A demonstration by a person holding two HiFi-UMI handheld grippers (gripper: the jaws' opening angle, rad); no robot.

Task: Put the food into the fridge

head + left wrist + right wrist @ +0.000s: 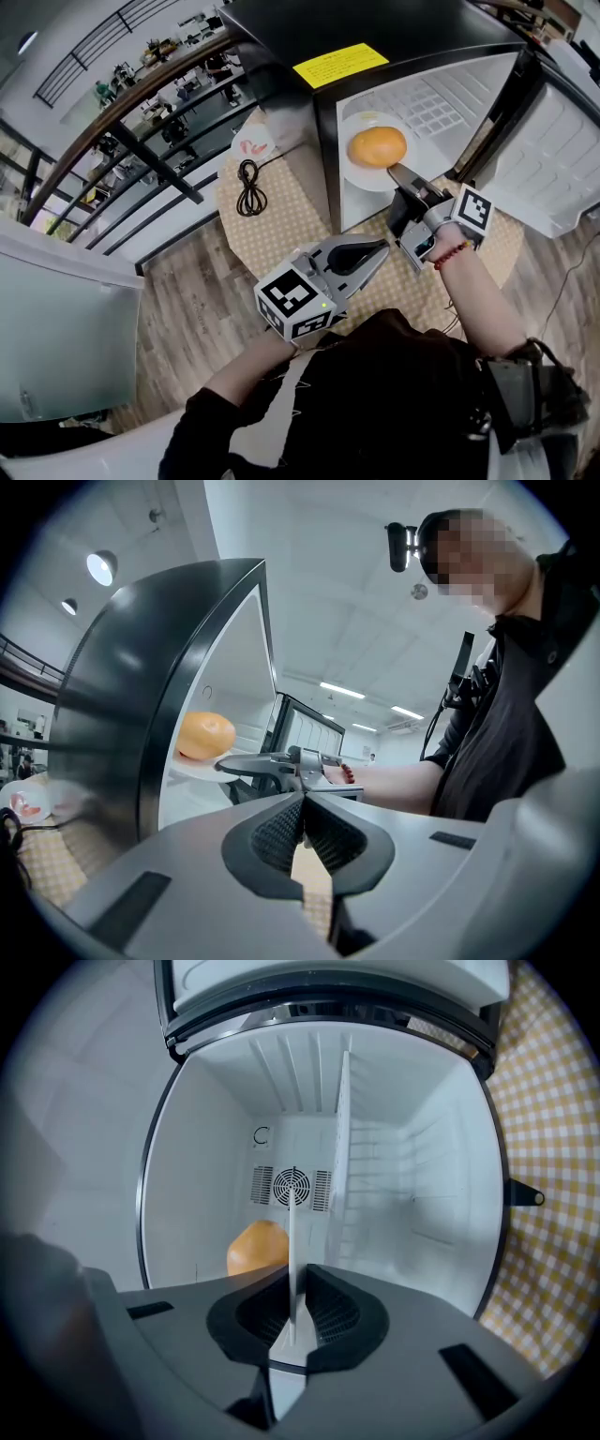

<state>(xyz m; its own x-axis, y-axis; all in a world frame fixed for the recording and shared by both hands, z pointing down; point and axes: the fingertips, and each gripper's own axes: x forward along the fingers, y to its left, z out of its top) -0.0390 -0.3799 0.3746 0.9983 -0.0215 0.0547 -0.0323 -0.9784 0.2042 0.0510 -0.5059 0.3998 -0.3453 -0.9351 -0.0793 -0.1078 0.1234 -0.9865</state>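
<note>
Left gripper (pixel 382 249), nearest item in head view, held level over the near edge of the table (pixel 281 220) w/ checked cloth; jaws closed together, nothing between them; idle, just beside the fridge's front corner. Right gripper (pixel 397 178) reaches into the fridge (pixel 375 28) opening; jaws clamped on the near rim of a white plate (pixel 358 176); right gripper view shows that rim edge-on as a thin white line pinched between the pads. Food (pixel 377 147): one round orange-coloured item (fruit or bun, cannot tell), sitting approx. at plate centre, touched by neither gripper. Plate is at the mouth of the compartment, partly inside; no view shows whether it rests on the fridge floor. Door (pixel 553 169) stands wide open at the right.

Handling, est.: plate stiff and smooth, so prob. slippery under a rim-only grip; load hangs off one edge, so the far edge tends to droop; keep level. Round item is unrestrained; likely to roll toward the low edge if plate tilts or stops abruptly. Best hold: rim, as now, seated deep on the pads; do not grip the item direct.

Step in hand, judged: insertion; remaining: push plate further in, set down, release, shut door. Black cable (pixel 249 187) lies on the table at the fridge's left side, well apart from the work.
</note>
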